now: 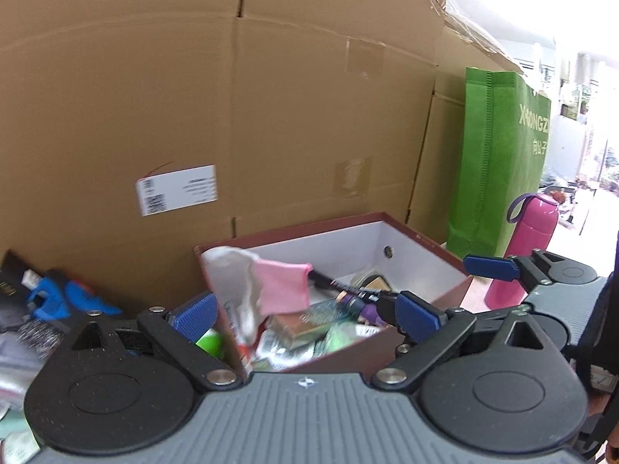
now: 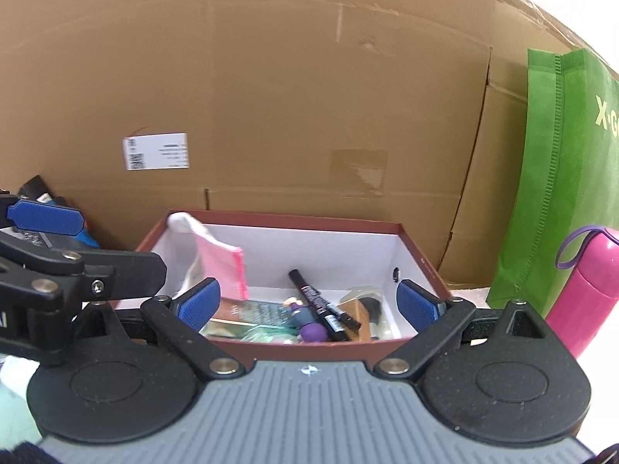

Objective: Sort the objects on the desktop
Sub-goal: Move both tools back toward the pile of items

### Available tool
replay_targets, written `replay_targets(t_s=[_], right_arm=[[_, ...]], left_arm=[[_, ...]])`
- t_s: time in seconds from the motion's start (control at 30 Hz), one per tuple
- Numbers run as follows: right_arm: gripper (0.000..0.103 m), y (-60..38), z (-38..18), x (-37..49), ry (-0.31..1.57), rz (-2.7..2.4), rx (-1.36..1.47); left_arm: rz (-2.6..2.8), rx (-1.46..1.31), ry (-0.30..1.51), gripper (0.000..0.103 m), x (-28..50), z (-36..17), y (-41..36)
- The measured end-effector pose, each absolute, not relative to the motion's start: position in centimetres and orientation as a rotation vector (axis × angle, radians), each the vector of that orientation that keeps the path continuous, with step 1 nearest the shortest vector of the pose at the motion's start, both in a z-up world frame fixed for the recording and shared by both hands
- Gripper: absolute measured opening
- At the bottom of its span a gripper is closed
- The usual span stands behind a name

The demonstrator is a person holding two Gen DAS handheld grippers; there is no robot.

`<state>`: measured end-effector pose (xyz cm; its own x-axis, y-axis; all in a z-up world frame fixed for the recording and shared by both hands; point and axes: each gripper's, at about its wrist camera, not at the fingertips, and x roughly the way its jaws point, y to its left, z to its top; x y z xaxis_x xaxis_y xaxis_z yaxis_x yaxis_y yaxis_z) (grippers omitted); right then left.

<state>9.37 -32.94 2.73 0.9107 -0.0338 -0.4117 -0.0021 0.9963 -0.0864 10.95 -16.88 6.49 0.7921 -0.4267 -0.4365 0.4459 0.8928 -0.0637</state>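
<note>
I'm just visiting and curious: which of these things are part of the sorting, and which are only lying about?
Part of the job:
red box
pink cloth
black pen
makeup brush
left gripper, open
right gripper, open

Just lying about:
cardboard cartons
green bag
pink bottle

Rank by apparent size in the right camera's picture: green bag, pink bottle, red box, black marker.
1. green bag, though cut off by the frame edge
2. red box
3. pink bottle, also cut off
4. black marker

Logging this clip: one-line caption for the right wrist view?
Open right gripper faces a red box holding a pink cloth.
</note>
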Motion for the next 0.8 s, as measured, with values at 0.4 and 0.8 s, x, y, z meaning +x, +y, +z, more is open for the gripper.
replay_targets(t_s=[0.4, 0.8], right_arm=[[0.097, -28.3, 2.6, 4.2, 0.457, 0.093, -0.028], [0.099, -22.1, 0.6, 2.1, 0.503, 0.249, -0.038]], left_arm=[[-0.429, -0.028, 0.462, 0.101, 5.4, 5.4, -11.8], [-0.332, -0.087, 0.491, 0.101, 1.9, 3.5, -6.4]])
